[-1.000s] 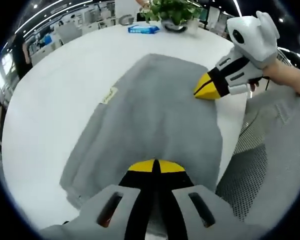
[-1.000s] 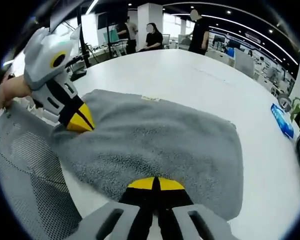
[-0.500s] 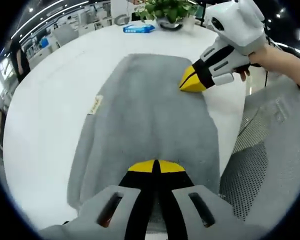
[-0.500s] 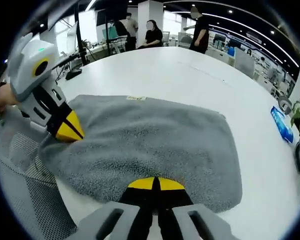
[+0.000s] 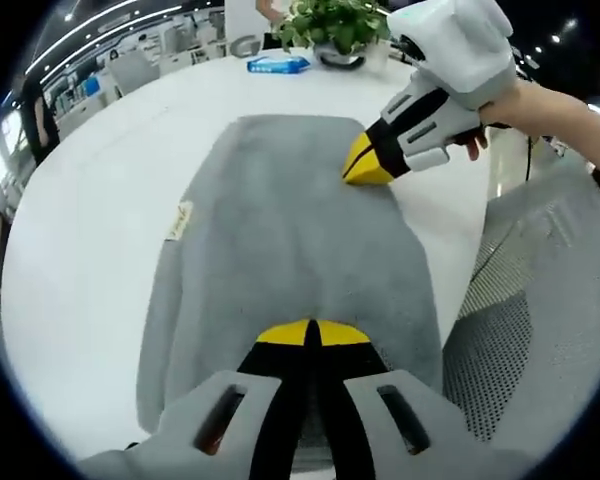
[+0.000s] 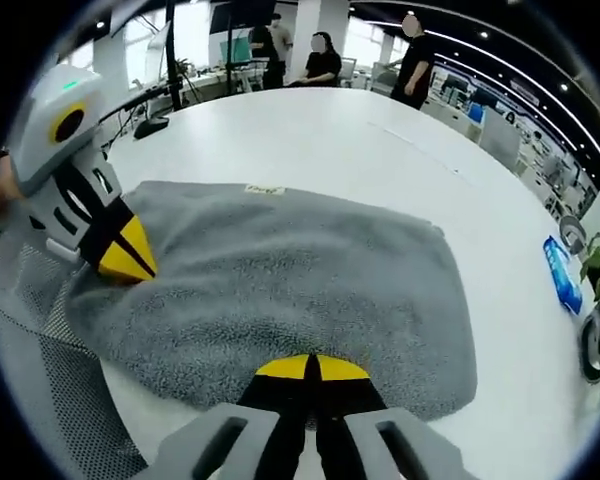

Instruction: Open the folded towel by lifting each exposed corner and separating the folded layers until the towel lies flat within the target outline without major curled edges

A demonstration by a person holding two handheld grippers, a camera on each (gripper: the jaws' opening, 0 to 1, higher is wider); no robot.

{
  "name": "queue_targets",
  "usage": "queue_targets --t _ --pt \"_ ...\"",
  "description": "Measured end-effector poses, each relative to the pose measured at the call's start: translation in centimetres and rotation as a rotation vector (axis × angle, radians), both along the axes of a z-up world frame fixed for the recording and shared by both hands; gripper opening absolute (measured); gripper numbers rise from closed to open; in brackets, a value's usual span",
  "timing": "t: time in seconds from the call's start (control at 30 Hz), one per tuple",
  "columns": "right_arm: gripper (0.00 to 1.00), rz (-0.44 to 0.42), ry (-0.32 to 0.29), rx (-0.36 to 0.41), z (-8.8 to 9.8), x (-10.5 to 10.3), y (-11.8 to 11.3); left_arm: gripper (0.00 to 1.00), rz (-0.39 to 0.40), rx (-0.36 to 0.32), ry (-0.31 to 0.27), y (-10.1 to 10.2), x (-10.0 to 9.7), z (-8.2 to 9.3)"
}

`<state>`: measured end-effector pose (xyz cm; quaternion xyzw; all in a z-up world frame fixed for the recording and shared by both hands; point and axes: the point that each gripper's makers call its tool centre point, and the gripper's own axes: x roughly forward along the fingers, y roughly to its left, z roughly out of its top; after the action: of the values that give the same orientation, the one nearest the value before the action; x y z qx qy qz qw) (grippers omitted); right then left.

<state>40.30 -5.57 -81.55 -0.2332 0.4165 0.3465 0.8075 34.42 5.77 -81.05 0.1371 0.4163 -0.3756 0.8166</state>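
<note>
Both grippers pinch the near edge of the grey towel (image 5: 280, 230) on the white table (image 5: 90, 220). The left gripper (image 5: 310, 335), lower centre, and the right gripper (image 6: 311, 368) have their jaws closed on cloth, probably to draw the layers flat.

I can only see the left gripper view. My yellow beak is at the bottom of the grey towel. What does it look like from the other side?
Observer: In the right gripper view, your left gripper has its yellow tips closed on a corner of the towel.
Operator: Is there other stuff on the table over there?
Observer: Yes, a black stand with a pole sits near the far edge of the white table.
Operator: Is anybody watching us?
Observer: Three people are beyond the table, far off. I cannot tell where they are looking.
</note>
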Motion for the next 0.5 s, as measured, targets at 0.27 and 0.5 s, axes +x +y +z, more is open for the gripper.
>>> queue_targets --t 0.27,0.5 --pt "0.00 0.035 0.016 -0.099 -0.2 0.7 0.2 0.01 -0.007 -0.019 -0.014 -0.4 0.0 0.0" --pt "0.00 0.048 0.029 -0.153 -0.2 1.6 0.4 0.01 -0.017 -0.022 -0.019 -0.9 -0.2 0.0"
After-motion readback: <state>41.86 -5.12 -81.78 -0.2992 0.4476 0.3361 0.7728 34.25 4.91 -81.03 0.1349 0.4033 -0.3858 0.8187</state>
